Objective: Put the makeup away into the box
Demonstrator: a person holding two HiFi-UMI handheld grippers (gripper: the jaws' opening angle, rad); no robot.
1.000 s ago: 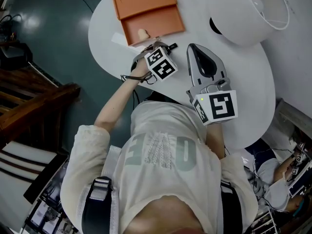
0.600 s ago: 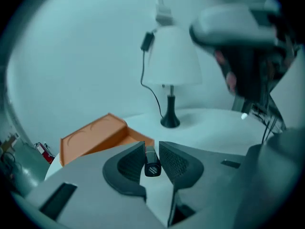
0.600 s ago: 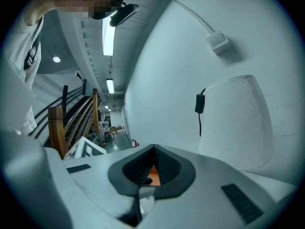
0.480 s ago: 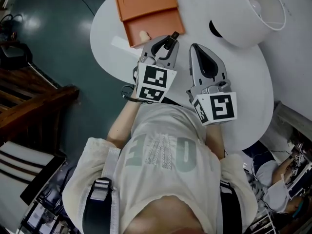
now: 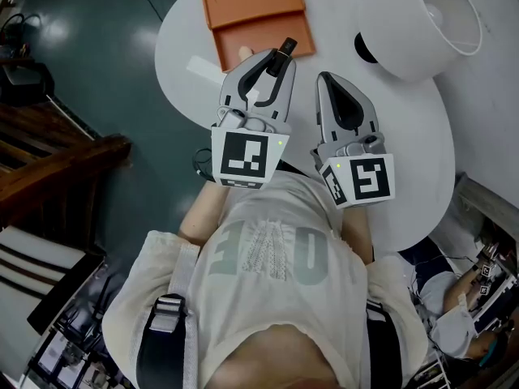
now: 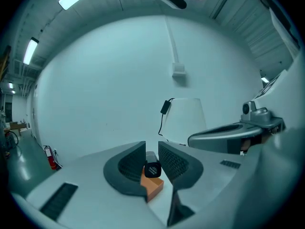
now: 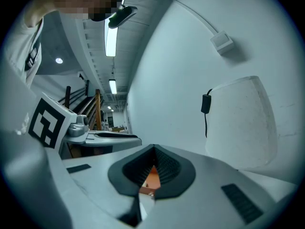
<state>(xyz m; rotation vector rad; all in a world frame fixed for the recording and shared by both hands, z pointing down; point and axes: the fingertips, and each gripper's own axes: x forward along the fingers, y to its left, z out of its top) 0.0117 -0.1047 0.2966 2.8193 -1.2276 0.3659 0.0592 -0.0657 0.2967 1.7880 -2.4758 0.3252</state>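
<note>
A small black makeup tube (image 6: 152,168) is clamped between the dark pads of my left gripper (image 6: 151,162), whose jaws have just closed slightly tighter on it. In the head view this gripper (image 5: 280,57) hangs above the near edge of the open orange box (image 5: 258,19), the tube (image 5: 285,49) poking out past its tips. A small beige item (image 5: 244,53) lies in the box tray. My right gripper (image 5: 340,79) is held beside the left one, jaws shut with nothing between them; the orange box (image 7: 152,179) shows below its tips (image 7: 153,151).
The white round table (image 5: 405,152) carries a big white lampshade (image 5: 422,23) at the back right, its cord on the wall. A white slip (image 5: 203,67) lies near the table's left edge. Dark floor and wooden furniture (image 5: 57,160) sit to the left.
My left gripper has risen from the table with the tube, swung from pointing down to nearly level, and now sits alongside the right gripper. The right gripper has stayed put.
</note>
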